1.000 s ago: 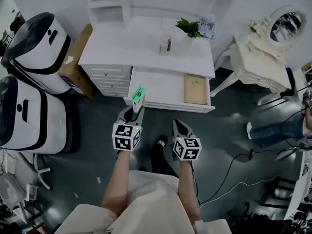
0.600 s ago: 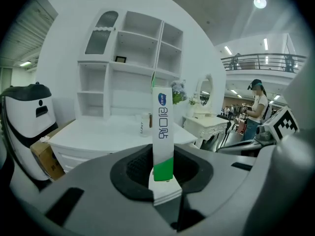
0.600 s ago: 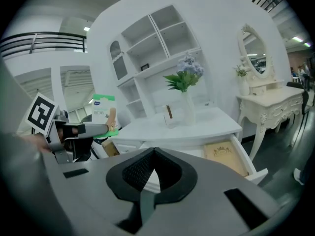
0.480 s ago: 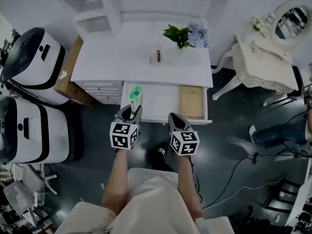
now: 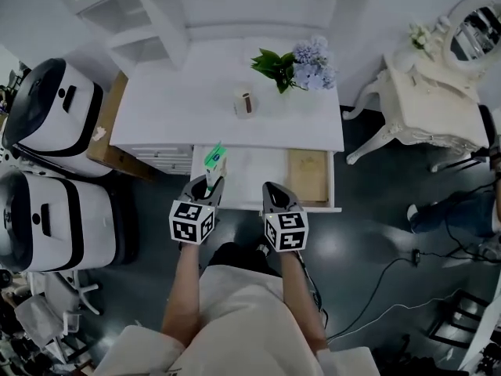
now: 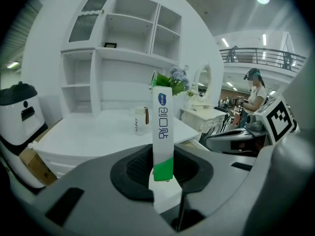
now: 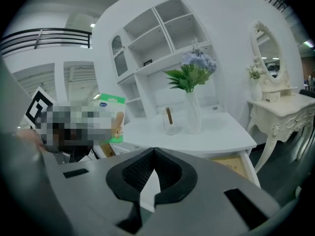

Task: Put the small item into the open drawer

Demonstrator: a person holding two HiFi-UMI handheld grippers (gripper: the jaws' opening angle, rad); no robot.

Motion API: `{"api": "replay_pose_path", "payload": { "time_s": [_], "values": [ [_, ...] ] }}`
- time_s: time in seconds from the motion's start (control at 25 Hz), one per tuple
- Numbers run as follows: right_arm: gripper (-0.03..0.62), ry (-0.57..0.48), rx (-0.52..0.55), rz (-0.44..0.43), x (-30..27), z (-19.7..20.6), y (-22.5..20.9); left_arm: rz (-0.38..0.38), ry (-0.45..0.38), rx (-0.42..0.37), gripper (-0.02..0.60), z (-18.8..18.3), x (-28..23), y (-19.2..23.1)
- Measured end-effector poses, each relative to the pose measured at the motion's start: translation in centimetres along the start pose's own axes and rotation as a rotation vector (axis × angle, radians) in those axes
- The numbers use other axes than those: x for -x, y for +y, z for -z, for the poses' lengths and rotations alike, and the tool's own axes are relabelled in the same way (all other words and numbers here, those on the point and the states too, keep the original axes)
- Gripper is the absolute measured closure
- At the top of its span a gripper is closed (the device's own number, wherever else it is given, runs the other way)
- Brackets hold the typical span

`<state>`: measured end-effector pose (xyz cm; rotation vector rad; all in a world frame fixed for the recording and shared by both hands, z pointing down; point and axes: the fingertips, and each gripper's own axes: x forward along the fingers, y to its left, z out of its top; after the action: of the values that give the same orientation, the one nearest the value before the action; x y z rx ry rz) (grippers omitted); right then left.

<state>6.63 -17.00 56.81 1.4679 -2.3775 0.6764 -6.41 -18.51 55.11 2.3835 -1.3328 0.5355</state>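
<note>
At the left of the open drawer (image 5: 262, 165), my left hand-held gripper (image 5: 209, 186) is clamped on the lower green end of a slim white-and-green box (image 5: 215, 159), which it holds upright. The box seems to hang over the drawer's left corner, though the steep head view leaves me unsure. Behind it, a small bottle (image 5: 244, 103) stands on the white tabletop (image 5: 172, 108). Further right, my right hand-held gripper (image 5: 274, 194) sits at the drawer's front with its jaws together and empty. A tan board (image 5: 307, 175) lies in the drawer's right end.
</note>
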Motion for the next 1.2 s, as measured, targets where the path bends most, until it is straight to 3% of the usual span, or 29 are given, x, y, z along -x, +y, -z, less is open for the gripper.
{"api": "replay_pose_path", "payload": {
  "time_s": [0.32,0.6,0.8,1.04,1.2],
  "values": [
    [0.569,0.030,-0.037,0.012,-2.3,0.3,-0.7,0.038,0.045,0.002,0.486,0.1,-1.4,2.7],
    [0.568,0.034,-0.113,0.119,-3.5,0.0,-3.6,0.225,0.121,-0.127,0.486,-0.8,-5.3,2.2],
    [0.568,0.035,-0.204,0.242,-3.3,0.7,-6.7,0.362,0.184,-0.100,0.486,0.3,-8.0,2.5],
    [0.569,0.042,-0.278,0.380,-1.8,2.3,-8.8,0.497,0.261,-0.156,0.486,1.7,-10.9,2.5],
    [0.569,0.040,-0.353,0.473,-0.5,4.1,-9.3,0.569,0.295,-0.117,0.486,2.7,-12.2,2.1]
  ]
}}
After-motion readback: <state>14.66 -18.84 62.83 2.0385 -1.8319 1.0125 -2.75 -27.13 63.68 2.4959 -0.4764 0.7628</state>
